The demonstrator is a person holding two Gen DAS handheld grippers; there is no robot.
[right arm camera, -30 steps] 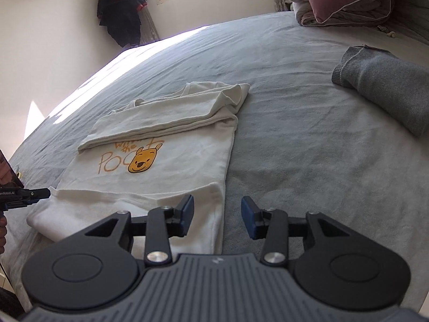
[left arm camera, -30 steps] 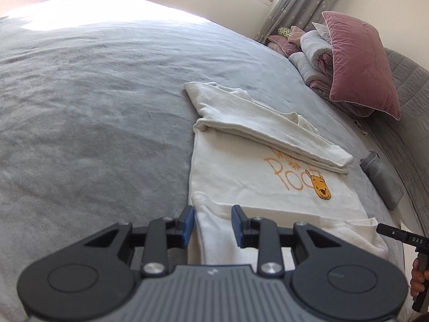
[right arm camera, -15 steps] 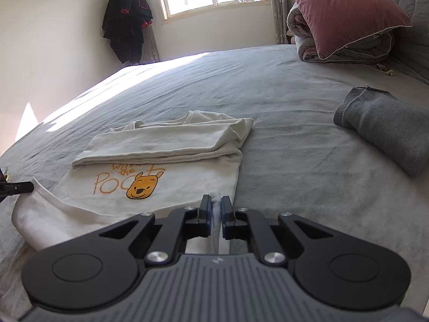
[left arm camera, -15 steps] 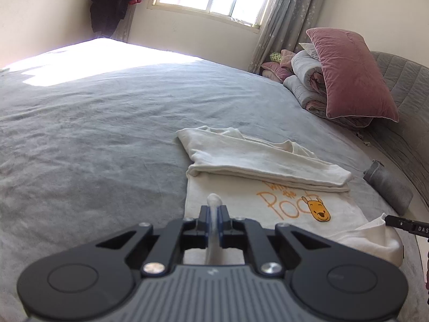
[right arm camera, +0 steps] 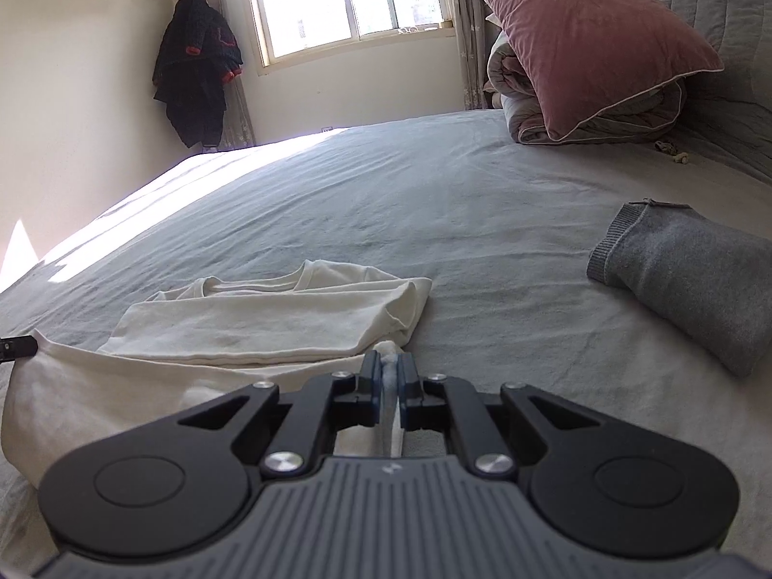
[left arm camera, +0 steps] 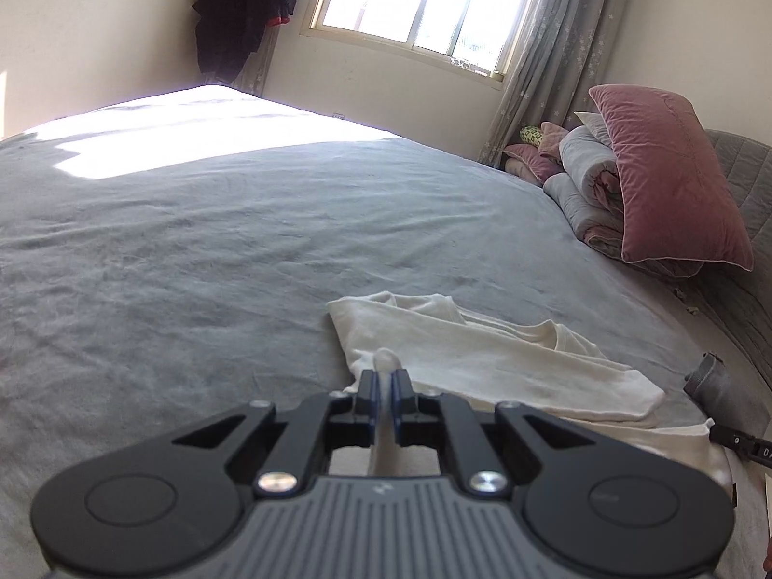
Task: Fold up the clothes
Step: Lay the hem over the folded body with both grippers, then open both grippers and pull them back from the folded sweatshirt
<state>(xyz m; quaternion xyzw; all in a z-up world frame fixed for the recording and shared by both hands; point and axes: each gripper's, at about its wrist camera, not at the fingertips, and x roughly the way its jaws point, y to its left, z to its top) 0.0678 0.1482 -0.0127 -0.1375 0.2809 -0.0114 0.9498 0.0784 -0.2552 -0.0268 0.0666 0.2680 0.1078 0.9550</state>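
Left wrist view: your left gripper is pinching the cream shirt hem at lower centre, the garment spreading to its right across the grey bed. Your right gripper is clamping the opposite corner, the shirt lying to its left.

Left tongs, right tongs: both clamped, angled downward.

The cream shirt is soft matt cotton-like cloth, lightly creased. The bed has a grey, faintly fuzzy, wrinkled cover. The pink pillow looks velvety with a slight sheen. The grey folded garment is ribbed knit. The tongs are matt black plastic with shiny metal screws.
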